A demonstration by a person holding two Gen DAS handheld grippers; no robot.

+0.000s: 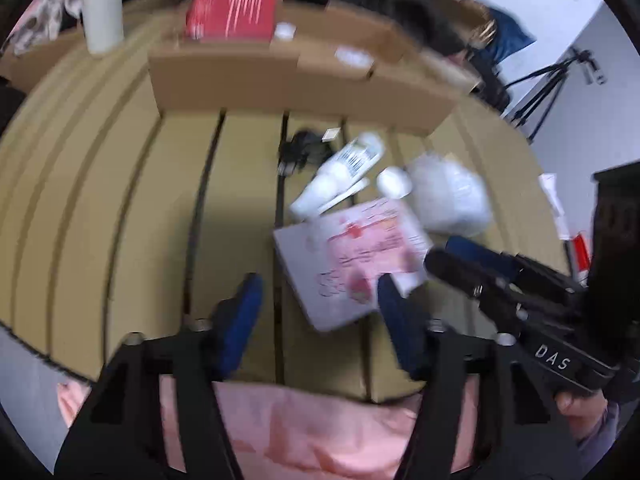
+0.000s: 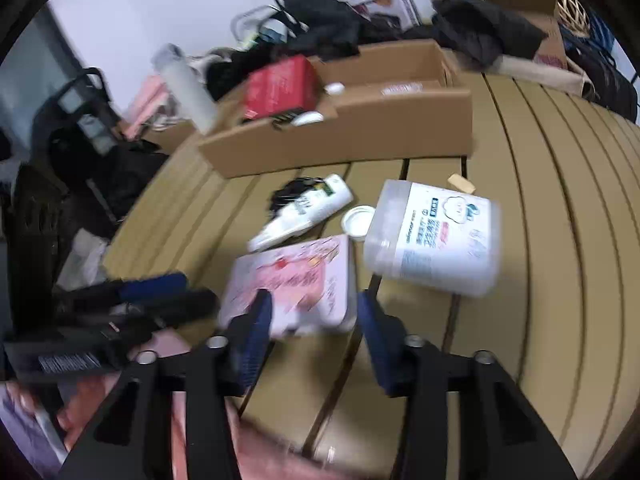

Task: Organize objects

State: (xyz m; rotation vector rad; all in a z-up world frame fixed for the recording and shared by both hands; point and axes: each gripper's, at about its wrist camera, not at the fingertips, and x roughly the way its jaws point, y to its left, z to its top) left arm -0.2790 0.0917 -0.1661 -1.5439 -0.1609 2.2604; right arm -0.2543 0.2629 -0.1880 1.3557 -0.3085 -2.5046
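A pink and white flat box lies on the slatted tan table. A white tube-shaped bottle, a small white lid and a clear plastic jar with a white label lie behind it. My left gripper is open and empty, just in front of the box. My right gripper is open, its blue fingers either side of the box's near edge; it also shows in the left wrist view.
A long cardboard box stands at the back, holding a red box and small white items. A black clip bundle lies near the bottle. Dark bags and a tripod stand beyond. Pink cloth is below.
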